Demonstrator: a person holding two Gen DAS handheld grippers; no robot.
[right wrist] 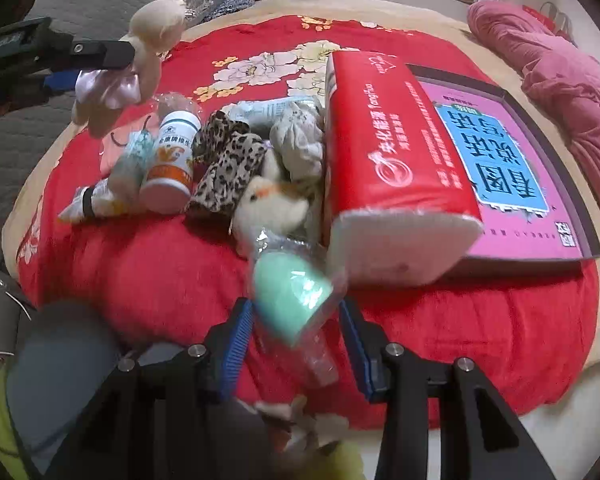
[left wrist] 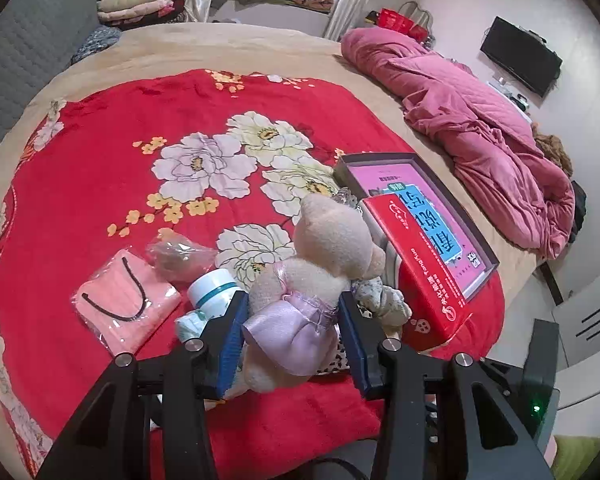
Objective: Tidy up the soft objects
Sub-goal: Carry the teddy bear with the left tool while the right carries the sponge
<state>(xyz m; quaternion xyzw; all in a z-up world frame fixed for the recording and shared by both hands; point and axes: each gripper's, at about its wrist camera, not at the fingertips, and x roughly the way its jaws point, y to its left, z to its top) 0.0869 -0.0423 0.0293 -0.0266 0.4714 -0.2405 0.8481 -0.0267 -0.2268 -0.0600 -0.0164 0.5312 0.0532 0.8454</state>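
My left gripper [left wrist: 294, 312] is shut on a beige teddy bear with a lilac satin dress [left wrist: 312, 276] and holds it lifted above the red flowered blanket [left wrist: 140, 184]; the bear also shows in the right wrist view [right wrist: 140, 52] with the left gripper [right wrist: 112, 58] clamped on it. My right gripper [right wrist: 296, 320] is open around a mint-green sponge in clear plastic wrap [right wrist: 290, 292], which looks blurred. A small white plush [right wrist: 270, 210], a leopard-print cloth [right wrist: 228, 164] and a grey-white cloth bundle [right wrist: 298, 140] lie in a pile on the blanket.
A red tissue pack [right wrist: 384, 148] leans on a dark tray holding a pink book [right wrist: 512, 152]. A white pill bottle [right wrist: 172, 160], a pink mask packet [left wrist: 126, 300] and a small plastic bag [left wrist: 180, 256] lie left. A pink quilt [left wrist: 480, 128] sits far right.
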